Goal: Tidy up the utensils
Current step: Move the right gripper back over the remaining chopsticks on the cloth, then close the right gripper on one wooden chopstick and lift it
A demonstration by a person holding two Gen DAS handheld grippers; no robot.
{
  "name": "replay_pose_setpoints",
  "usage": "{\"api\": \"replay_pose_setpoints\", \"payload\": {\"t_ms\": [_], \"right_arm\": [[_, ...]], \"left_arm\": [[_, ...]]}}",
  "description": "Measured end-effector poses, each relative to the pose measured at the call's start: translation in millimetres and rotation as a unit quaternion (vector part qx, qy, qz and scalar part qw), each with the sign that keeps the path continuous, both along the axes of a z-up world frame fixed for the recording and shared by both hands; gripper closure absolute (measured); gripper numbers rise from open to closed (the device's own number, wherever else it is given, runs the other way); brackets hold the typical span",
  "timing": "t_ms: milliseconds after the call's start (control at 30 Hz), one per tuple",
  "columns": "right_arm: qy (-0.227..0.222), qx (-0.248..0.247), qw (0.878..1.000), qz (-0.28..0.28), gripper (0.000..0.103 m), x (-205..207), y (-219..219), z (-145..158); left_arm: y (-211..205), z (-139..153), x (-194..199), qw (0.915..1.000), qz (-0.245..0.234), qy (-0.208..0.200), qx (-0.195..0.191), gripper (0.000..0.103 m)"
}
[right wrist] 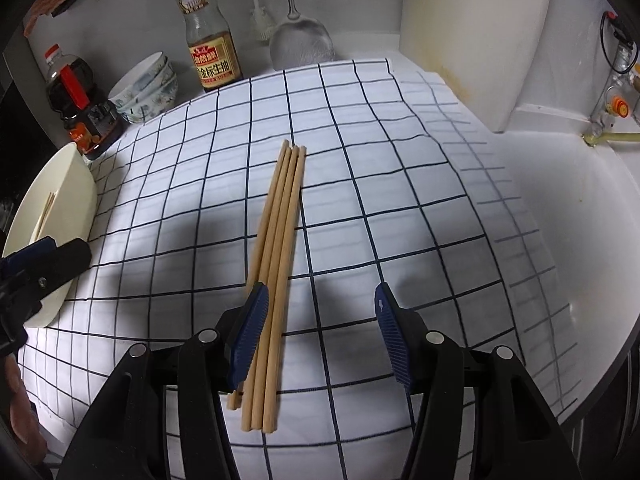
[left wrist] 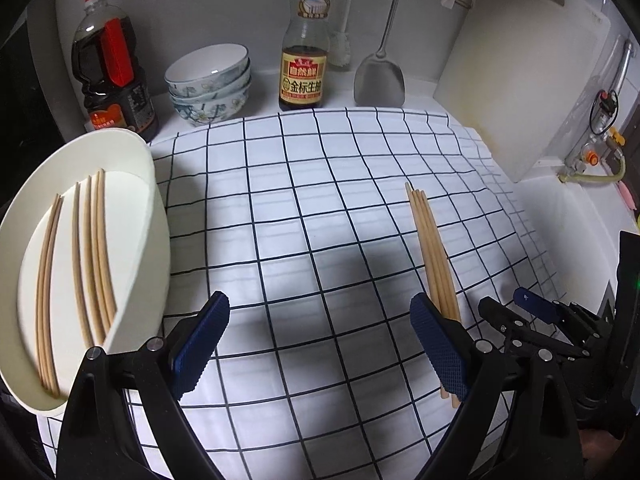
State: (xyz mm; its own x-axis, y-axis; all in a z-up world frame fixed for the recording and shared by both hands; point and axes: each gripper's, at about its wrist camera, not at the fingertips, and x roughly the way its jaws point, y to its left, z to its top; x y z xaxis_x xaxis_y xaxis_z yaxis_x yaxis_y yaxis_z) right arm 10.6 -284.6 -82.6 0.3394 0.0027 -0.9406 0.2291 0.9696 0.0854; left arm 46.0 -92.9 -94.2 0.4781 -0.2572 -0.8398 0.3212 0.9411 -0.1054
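Observation:
A bundle of several wooden chopsticks [right wrist: 280, 240] lies on the checked cloth [right wrist: 400, 200]. My right gripper [right wrist: 320, 290] hangs open over their near ends. The sticks run just inside its left finger [right wrist: 250, 332], and the pads do not press on them. My left gripper [left wrist: 320, 304] is open over bare cloth [left wrist: 300, 220], with the same chopsticks [left wrist: 430, 248] passing behind its right finger [left wrist: 440, 352]. A white oval tray [left wrist: 152, 208] at the left holds several more chopsticks [left wrist: 92, 256]. It lies outside the left finger [left wrist: 200, 344]. The right gripper [left wrist: 536, 308] shows at the right edge.
Along the back wall stand a dark red-capped bottle [left wrist: 112, 68], stacked bowls [left wrist: 210, 84], a soy sauce bottle [left wrist: 306, 44] and a metal spatula [left wrist: 380, 76]. A white cutting board [left wrist: 520, 72] leans at back right. Beyond it are gas fittings [left wrist: 596, 152] and white counter [right wrist: 580, 220].

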Motion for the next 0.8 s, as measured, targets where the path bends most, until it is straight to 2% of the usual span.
{"api": "replay_pose_setpoints", "payload": {"t_ms": [367, 800], "right_arm": [[0.009, -0.008, 1.000, 0.008, 0.050, 7, 2, -25], [0.015, -0.032, 0.999, 0.024, 0.050, 13, 6, -32]], "left_arm": [[-12, -23, 3, 0.9998, -0.001, 0.015, 0.010, 0.013], [-8, -32, 5, 0.9996, 0.010, 0.024, 0.015, 0.013]]}}
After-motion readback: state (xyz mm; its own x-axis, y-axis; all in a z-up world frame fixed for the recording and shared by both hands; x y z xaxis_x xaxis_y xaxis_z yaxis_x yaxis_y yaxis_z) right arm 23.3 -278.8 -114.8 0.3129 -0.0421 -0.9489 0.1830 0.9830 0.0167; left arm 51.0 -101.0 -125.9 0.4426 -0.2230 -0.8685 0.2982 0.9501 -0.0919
